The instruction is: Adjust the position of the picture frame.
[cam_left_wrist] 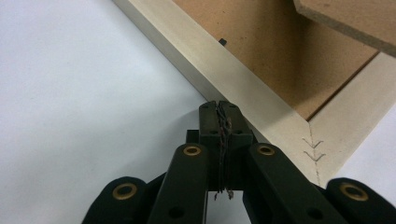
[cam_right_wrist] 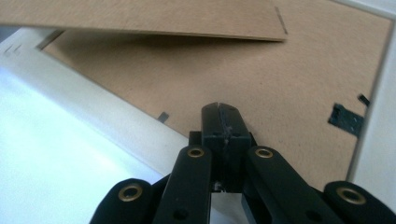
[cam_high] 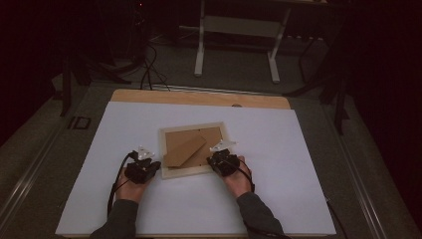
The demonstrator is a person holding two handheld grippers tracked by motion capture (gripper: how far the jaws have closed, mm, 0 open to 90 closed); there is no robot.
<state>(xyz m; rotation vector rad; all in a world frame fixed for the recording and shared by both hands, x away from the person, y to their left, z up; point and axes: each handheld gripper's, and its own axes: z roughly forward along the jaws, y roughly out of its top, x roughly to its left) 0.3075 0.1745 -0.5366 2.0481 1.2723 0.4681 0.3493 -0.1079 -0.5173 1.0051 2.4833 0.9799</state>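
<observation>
A frame (cam_high: pixel 195 150) lies face down near the middle of the white board (cam_high: pixel 278 199) that covers the table. Inside its pale border sits a brown backing panel (cam_high: pixel 211 137), and a brown stand flap (cam_high: pixel 185 151) lies across that panel, its free end toward the frame's near-left corner.

The left gripper (cam_high: pixel 149 162) is at the frame's near-left corner, held by a hand (cam_high: pixel 130 187). In the left gripper view its jaws are pressed together with nothing between them, and the tips (cam_left_wrist: pixel 220 108) sit at the outer edge of the border, touching or just short of it; I cannot tell which.

The right gripper (cam_high: pixel 222 158) is at the frame's near-right corner, held by the other hand (cam_high: pixel 239 180). In the right gripper view its jaws are likewise closed on nothing, and the tips (cam_right_wrist: pixel 220 112) are over the backing panel, just inside the border.

The left gripper view adds V-shaped joint staples (cam_left_wrist: pixel 314 149) across the mitred corner of the frame. The right gripper view adds a small black clip (cam_right_wrist: pixel 345 119) at the panel's edge, and shows the flap raised clear of the panel with a shadow beneath it. The high view adds a wooden strip (cam_high: pixel 199 97) beyond the far side of the board.
</observation>
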